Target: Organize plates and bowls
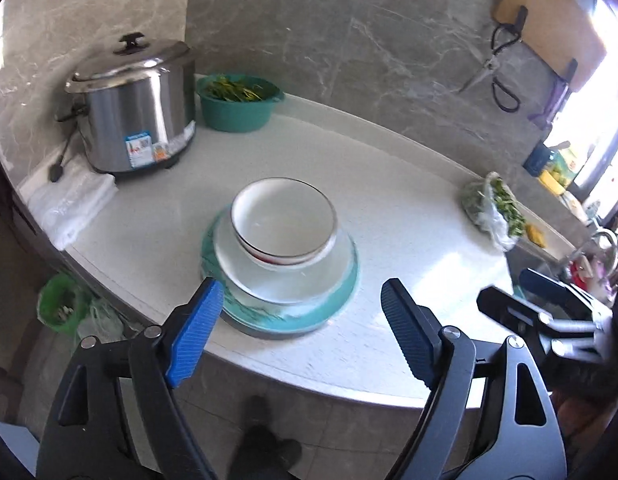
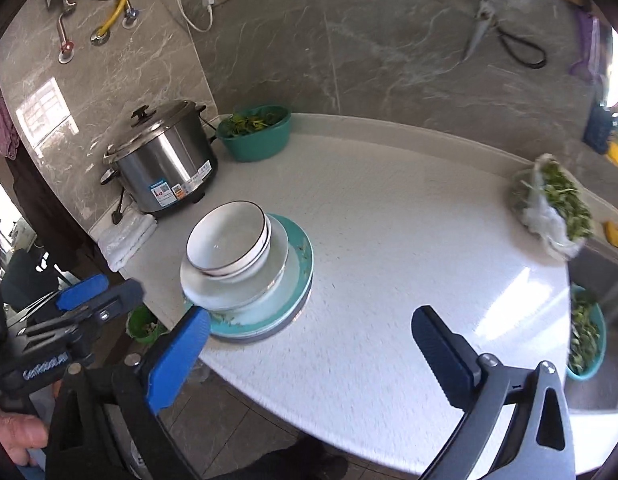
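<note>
A stack of dishes stands near the front edge of the white counter [image 1: 409, 208]: a white bowl with a dark rim [image 1: 283, 216] [image 2: 227, 240] nests in another bowl, on a white plate [image 1: 285, 280] [image 2: 233, 288], on a teal plate [image 1: 293, 316] [image 2: 301, 256]. My left gripper [image 1: 301, 292] is open and empty, held just in front of the stack. My right gripper [image 2: 313, 320] is open and empty, to the right of the stack. The right gripper also shows at the right of the left wrist view [image 1: 549, 300].
A steel rice cooker [image 1: 137, 112] [image 2: 165, 160] stands at the back left beside a teal basin of greens [image 1: 239, 104] [image 2: 255, 132]. A folded white towel [image 1: 69, 204] lies at the left edge. A plastic bag of greens [image 1: 493, 210] [image 2: 553, 208] lies at the right near the sink.
</note>
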A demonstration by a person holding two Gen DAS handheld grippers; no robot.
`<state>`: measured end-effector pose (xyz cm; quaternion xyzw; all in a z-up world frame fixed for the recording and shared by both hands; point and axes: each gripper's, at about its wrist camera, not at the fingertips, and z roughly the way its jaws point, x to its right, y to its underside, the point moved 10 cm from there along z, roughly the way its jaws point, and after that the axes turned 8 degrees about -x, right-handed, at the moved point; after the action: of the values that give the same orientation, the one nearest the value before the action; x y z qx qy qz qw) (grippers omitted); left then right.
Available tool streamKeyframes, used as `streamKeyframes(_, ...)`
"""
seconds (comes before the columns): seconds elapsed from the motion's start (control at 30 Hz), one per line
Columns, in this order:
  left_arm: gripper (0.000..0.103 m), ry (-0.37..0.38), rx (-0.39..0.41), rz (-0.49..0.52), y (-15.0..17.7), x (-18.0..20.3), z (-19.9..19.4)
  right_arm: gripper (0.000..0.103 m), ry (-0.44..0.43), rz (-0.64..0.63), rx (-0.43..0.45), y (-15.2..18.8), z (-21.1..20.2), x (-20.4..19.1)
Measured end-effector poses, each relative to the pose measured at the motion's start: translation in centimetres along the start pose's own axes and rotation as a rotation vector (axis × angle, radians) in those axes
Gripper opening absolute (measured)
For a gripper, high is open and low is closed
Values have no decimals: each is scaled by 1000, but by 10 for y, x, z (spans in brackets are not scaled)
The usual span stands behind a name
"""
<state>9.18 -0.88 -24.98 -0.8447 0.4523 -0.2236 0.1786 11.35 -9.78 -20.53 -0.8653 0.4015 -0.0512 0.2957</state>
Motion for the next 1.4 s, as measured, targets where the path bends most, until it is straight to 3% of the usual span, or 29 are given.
streamKeyframes(0.1, 81, -12, -74, 59, 12, 21, -4, 103, 36, 27, 27, 10, -23, 3)
streamKeyframes(0.2, 81, -13, -30, 99, 12, 36, -17, 103, 67, 65, 42, 17, -36, 9)
streamKeyframes(0.23, 84, -9, -26, 128, 12, 43, -20, 103, 81, 75, 49, 20, -40, 12)
streamKeyframes(0.27, 99, -15, -23, 160, 14, 48, -23, 103, 89, 88, 56, 21, -43, 13)
streamKeyframes(0.3, 103, -13, -11, 194, 14, 54, -26, 103, 93, 102, 61, 22, -46, 12)
streamKeyframes(0.57, 103, 54, 9, 231, 10, 53, -39, 103, 153, 158, 100, 17, -57, 5)
streamKeyframes(0.87, 103, 50, 0, 237, -15, 15, -32, 103, 213, 174, 109, 8, -57, -13)
streamKeyframes(0.97, 103, 31, -12, 245, -18, 8, -29, 103, 223, 188, 105, 8, -54, -16)
streamKeyframes(1.17, 103, -84, 9, 279, -29, -3, -25, 103, 241, 215, 102, 8, -51, -15)
streamKeyframes(1.4, 103, -95, -5, 264, -37, -6, -16, 103, 261, 240, 105, 7, -53, -9)
